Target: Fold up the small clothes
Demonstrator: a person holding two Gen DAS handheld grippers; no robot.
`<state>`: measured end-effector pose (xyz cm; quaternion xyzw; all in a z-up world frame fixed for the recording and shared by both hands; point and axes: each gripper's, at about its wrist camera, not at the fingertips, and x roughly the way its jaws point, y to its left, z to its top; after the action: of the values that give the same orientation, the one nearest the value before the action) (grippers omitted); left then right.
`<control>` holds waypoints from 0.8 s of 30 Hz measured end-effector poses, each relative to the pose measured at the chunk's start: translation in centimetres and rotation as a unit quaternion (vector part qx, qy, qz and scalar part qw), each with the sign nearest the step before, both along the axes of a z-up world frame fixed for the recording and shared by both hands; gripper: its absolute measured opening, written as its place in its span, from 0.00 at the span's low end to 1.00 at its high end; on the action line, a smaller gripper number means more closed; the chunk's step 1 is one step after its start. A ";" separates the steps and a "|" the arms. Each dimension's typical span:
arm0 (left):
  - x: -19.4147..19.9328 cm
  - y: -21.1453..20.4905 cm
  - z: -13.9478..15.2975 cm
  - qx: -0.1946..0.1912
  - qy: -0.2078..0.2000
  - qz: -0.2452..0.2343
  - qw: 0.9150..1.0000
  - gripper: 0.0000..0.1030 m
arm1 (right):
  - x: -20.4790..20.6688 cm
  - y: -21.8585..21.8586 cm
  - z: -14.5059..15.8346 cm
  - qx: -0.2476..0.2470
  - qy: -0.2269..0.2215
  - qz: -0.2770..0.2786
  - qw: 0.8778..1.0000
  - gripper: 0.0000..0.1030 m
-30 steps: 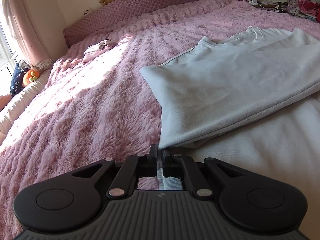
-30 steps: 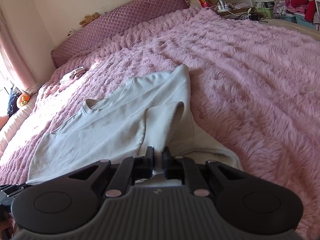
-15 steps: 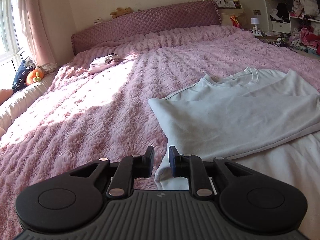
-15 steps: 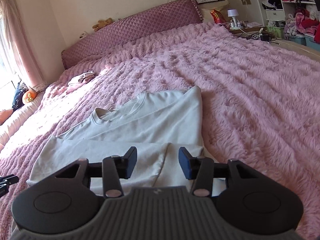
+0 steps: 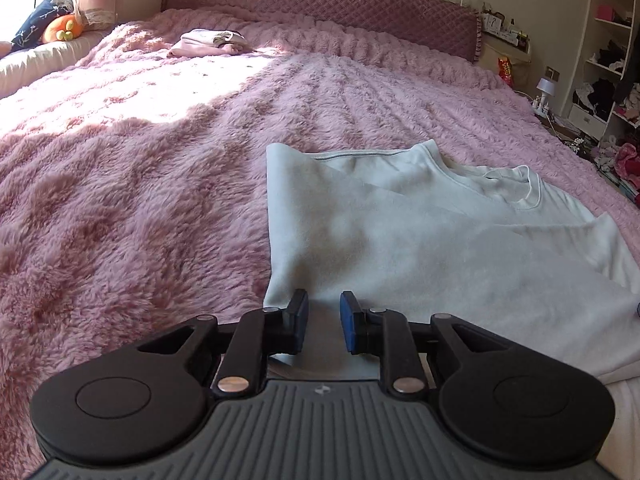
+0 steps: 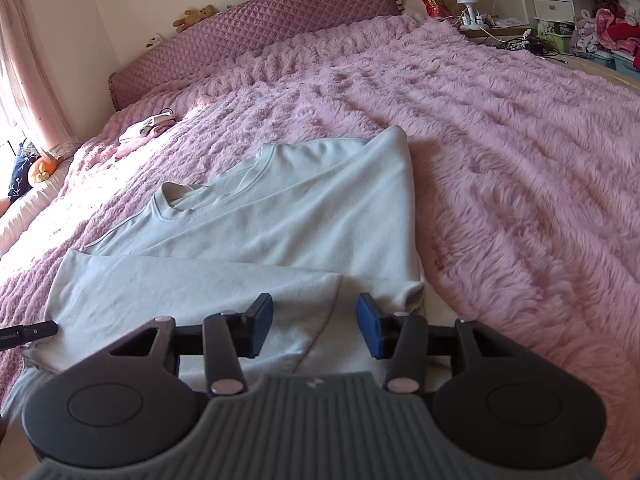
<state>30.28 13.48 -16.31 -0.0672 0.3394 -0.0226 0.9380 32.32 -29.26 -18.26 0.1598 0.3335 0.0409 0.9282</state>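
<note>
White sweatshirt (image 5: 420, 240), lying flat on the pink fluffy bedspread (image 5: 140, 200) near the foot of the bed, collar toward the quilted headboard (image 5: 320, 4), both sides already turned in across the body so that the left edge runs as one straight fold and the right flap overlaps the front. Left gripper (image 5: 323, 322) poised low over the near left corner of the cloth, jaws just parted, blue pads standing a little apart with only bare fabric seen through the gap, nothing pinched. Right gripper (image 6: 315, 330) likewise just opened, wider, hovering above the near hem where the folded sleeve edge meets the lower panel, pads clear of the cloth. Probably released here so that the turned-in flaps settle flat before the next fold; hem corners close under both tools, well placed for a fresh pinch to carry the bottom up toward the collar. Risk in that: thick fleece springing back open, or the plush bedspread dragging the lower layer askew. Farther off, near the headboard in the sunlit patch, a small pile of pale clothes (image 5: 210, 40), apparently already folded, well apart from the work.
</note>
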 end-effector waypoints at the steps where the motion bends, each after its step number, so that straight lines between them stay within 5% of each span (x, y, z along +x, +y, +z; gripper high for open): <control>1: 0.0 -0.1 0.0 0.005 0.000 -0.001 1.000 0.25 | 0.0 -0.1 -0.2 0.002 0.000 0.001 1.000 0.41; 7: -1.1 -0.4 2.5 0.002 -0.006 -0.010 1.000 0.29 | -0.7 -0.2 1.0 0.003 0.005 -0.002 1.000 0.46; 9: -2.6 -0.7 3.8 -0.003 -0.014 -0.017 1.000 0.32 | -2.0 -0.4 2.2 0.011 -0.006 -0.005 1.000 0.56; 13: -4.9 -1.5 4.8 0.008 -0.015 -0.040 0.999 0.53 | -4.8 0.0 4.2 -0.007 -0.035 0.012 0.999 0.74; 19: -4.9 -2.1 2.3 0.029 0.034 -0.026 0.999 0.52 | -4.9 2.9 1.8 -0.144 0.033 0.043 0.988 0.69; 24: -8.3 -1.8 5.4 0.005 0.018 -0.026 0.999 0.52 | -8.6 1.7 3.0 -0.134 0.029 0.043 0.990 0.62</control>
<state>22.00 11.64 -10.93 -0.0539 0.3581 -0.0443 0.9311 23.68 -27.57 -15.26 0.0208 0.3690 0.0315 0.9287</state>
